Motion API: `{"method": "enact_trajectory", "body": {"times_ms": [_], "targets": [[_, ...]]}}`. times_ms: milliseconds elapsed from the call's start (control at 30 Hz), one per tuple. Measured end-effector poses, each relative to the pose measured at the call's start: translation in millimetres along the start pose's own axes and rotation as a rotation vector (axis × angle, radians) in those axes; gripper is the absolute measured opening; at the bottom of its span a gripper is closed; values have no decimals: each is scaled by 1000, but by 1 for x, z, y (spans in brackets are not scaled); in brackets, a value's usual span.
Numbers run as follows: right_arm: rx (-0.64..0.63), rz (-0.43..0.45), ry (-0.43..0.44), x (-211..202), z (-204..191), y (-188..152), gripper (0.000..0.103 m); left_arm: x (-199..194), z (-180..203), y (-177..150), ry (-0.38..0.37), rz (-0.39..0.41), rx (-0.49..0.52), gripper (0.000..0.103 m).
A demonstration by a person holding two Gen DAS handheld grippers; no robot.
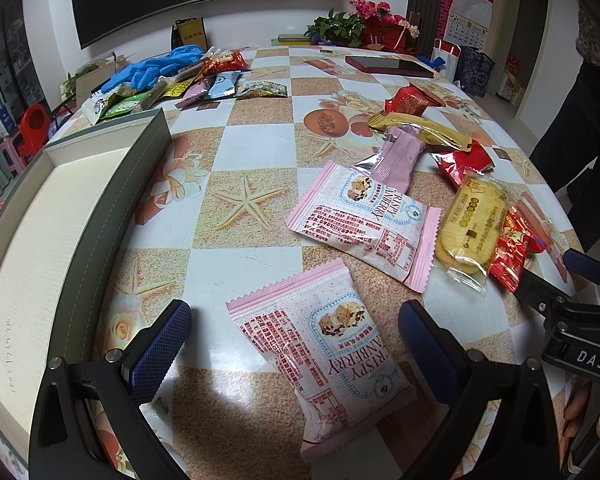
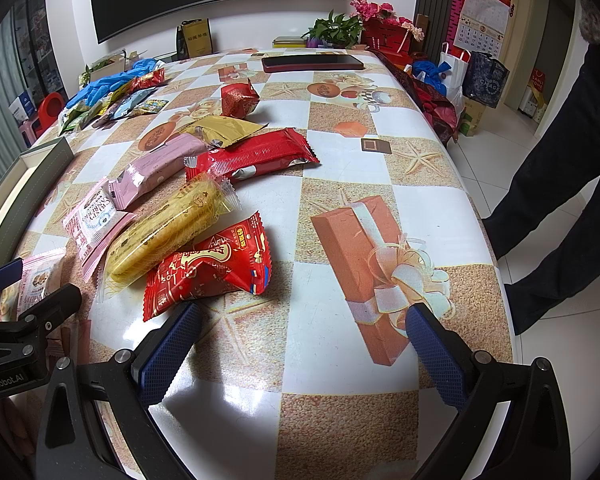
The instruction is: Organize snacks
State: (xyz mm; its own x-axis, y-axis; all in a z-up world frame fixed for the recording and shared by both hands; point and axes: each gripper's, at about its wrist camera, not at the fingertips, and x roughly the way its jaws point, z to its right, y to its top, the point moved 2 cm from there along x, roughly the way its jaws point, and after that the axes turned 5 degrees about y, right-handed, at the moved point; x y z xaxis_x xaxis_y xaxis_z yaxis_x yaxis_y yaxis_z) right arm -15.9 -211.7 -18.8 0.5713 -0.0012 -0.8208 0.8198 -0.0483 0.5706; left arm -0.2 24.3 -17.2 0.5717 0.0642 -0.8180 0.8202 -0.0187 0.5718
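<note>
checkered beach-print oilcloth covers the table (image 1: 256, 148) i'm working over, glossy and slick under the room light. my left gripper (image 1: 294, 344) hangs low with its jaws spread wide and holding nothing, and the nearest pink-and-white crinkly cranberry snack packet (image 1: 320, 356) lies flat right between the blue textured pads (image 1: 160, 350), its long axis running roughly along the fingers and tilting a little to the right, so a close here would pinch it across its short width. my right gripper (image 2: 302, 354) is also wide open and empty, over bare cloth, with the puffy red foil pouch with gold print (image 2: 210, 268) just off its left fingertip. so the left hand is clearly the nearer one to the pink packet. beyond it a second identical pink packet (image 1: 364, 224) lies at an angle, then a clear-wrapped stack of yellow biscuits (image 1: 470, 226), a lilac pillow wrapper (image 1: 400, 158) and a gold foil bar (image 1: 420, 126). the open grey-rimmed cardboard box with a cream lining (image 1: 112, 208) sits just to the left, which i judge to be where the packet goes.
</note>
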Motion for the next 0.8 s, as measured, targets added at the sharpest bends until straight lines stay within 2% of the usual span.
{"method": "enact_trajectory", "body": {"times_ms": [600, 667, 700, 733, 800], "targets": [[0, 0, 0, 0, 0, 0, 103, -1, 0, 0, 3, -14, -8, 102], [0, 0, 0, 0, 0, 0, 103, -2, 1, 0, 0, -14, -5, 95], [0, 0, 0, 0, 0, 0, 103, -7, 3, 0, -6, 4, 8, 80], [0, 0, 0, 0, 0, 0, 103, -11, 6, -1, -13, 19, 20, 60], [0, 0, 0, 0, 0, 0, 103, -15, 11, -2, -7, 27, 42, 59]]}}
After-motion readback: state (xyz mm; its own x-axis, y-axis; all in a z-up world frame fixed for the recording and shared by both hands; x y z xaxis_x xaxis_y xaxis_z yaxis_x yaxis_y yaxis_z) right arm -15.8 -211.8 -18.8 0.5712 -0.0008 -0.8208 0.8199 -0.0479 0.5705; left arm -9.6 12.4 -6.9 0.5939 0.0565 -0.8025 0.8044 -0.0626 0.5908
